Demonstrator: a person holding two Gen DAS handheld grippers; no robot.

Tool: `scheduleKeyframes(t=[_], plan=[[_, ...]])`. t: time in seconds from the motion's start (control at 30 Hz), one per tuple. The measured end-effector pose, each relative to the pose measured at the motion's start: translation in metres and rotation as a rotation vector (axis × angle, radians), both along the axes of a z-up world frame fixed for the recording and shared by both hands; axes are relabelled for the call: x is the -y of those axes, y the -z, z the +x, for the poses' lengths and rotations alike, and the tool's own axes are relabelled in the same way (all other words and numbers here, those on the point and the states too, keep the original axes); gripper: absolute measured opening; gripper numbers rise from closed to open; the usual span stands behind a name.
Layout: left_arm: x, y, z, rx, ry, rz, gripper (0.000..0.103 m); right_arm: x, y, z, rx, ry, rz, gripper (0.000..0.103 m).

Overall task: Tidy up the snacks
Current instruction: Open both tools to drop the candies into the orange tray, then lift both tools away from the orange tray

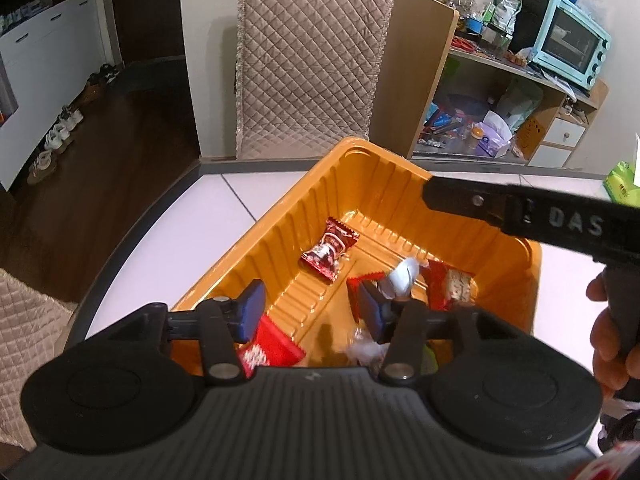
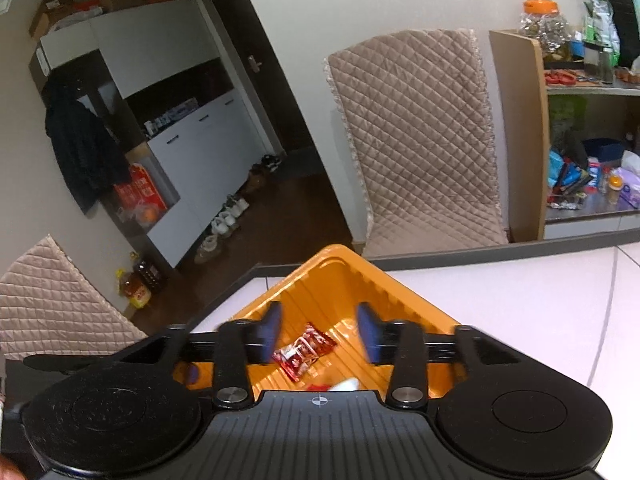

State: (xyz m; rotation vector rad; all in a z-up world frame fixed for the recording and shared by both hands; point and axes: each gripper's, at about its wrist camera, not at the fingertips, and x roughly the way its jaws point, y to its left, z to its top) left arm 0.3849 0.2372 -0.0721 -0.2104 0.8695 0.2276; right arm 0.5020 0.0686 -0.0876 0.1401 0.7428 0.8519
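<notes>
Candy, light and crinkly in slippery foil, is lying in the tray at 12 o'clock of both half-open, empty grippers, and is probably best being pinched across its middle.

The left tongs' body hides the near end of the orange tray, covering part of a red packet and a pale, blurred wrapper. In the right wrist view the blue pads smear, and a white sweet, perhaps foil-wrapped, is half covered.
</notes>
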Motion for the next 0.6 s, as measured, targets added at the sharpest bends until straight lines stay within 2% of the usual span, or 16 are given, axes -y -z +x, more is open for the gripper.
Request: scheduleKeyframes(t=[0.23, 0.37, 0.6], plan=[[0.005, -0.017, -0.030, 0.018, -0.009, -0.023, 0.061, 0.022, -0.010, -0.027, -0.014, 0.024, -0.028, 0.064], [0.012, -0.030, -0.048, 0.025, -0.007, -0.020, 0.061, 0.037, -0.022, -0.050, 0.004, 0.037, -0.031, 0.073], [0.030, -0.048, -0.091, 0.027, -0.016, -0.029, 0.062, 0.067, -0.045, -0.094, 0.017, 0.068, -0.019, 0.080]])
